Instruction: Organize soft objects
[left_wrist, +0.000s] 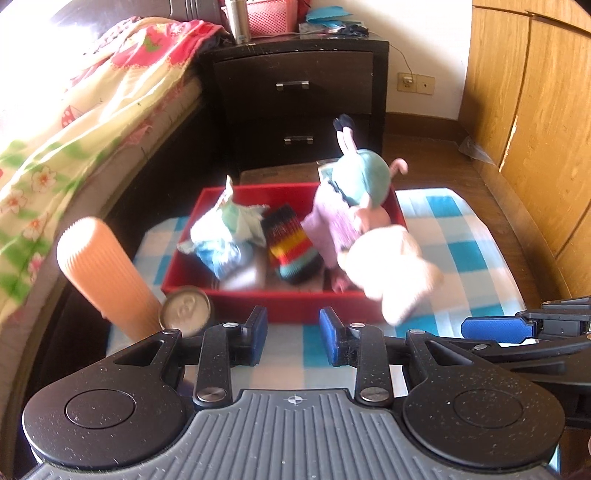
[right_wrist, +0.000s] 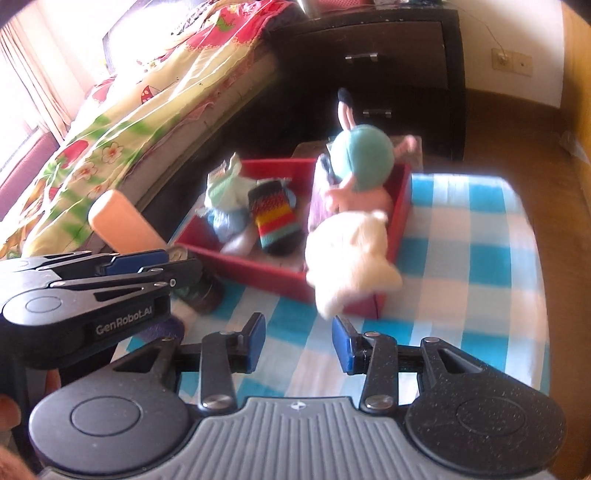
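Observation:
A red box (left_wrist: 258, 297) (right_wrist: 258, 271) sits on a blue-and-white checked cloth (left_wrist: 465, 236) (right_wrist: 472, 243). In it lie a crumpled pale blue-green cloth (left_wrist: 221, 236) (right_wrist: 225, 195), a striped knit sock (left_wrist: 291, 243) (right_wrist: 275, 221), a pink doll with a teal cap (left_wrist: 354, 195) (right_wrist: 360, 162) and a blurred white plush (left_wrist: 391, 266) (right_wrist: 351, 258) hanging over the box's near right corner. My left gripper (left_wrist: 293, 334) is open and empty just before the box. My right gripper (right_wrist: 299, 341) is open and empty near the white plush.
An orange ribbed cylinder (left_wrist: 103, 273) (right_wrist: 123, 221) and a metal can (left_wrist: 186, 308) stand left of the box. A bed with a floral blanket (left_wrist: 74, 110) is on the left, a dark nightstand (left_wrist: 303, 88) behind, wooden cabinets (left_wrist: 535, 110) on the right.

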